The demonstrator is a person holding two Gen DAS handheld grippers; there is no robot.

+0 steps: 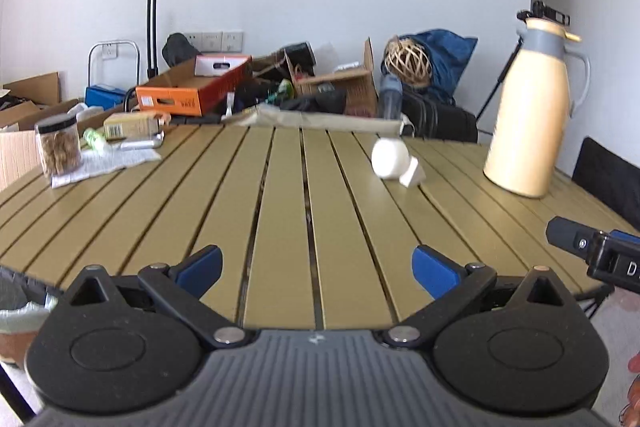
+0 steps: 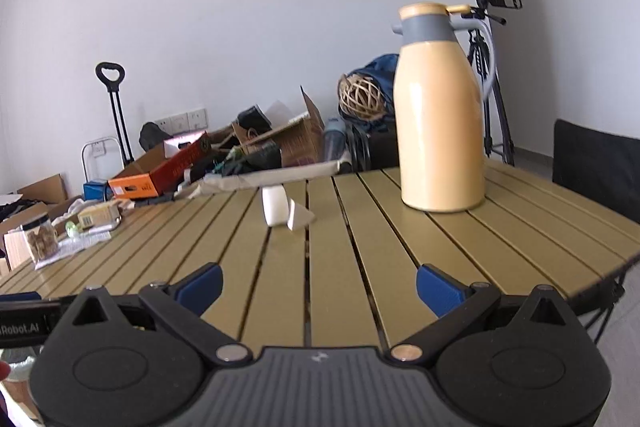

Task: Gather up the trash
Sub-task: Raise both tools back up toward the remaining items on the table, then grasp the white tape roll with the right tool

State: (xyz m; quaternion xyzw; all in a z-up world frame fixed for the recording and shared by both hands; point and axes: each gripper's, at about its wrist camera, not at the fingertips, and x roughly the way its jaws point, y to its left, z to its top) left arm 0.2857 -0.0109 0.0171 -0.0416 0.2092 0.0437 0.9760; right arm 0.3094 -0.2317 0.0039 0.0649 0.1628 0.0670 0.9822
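A: Both your hand-held grippers, left [image 1: 316, 269] and right [image 2: 318, 287], were spread with nothing between the fingers; the white paper scrap [image 1: 394, 161] lay mid-frame on the table [image 1: 280, 187], left of the thermos [image 1: 532, 107]

B: You probably needed to come in low and pinch its folded corner; bare slats gave room, the table's near edge sat close
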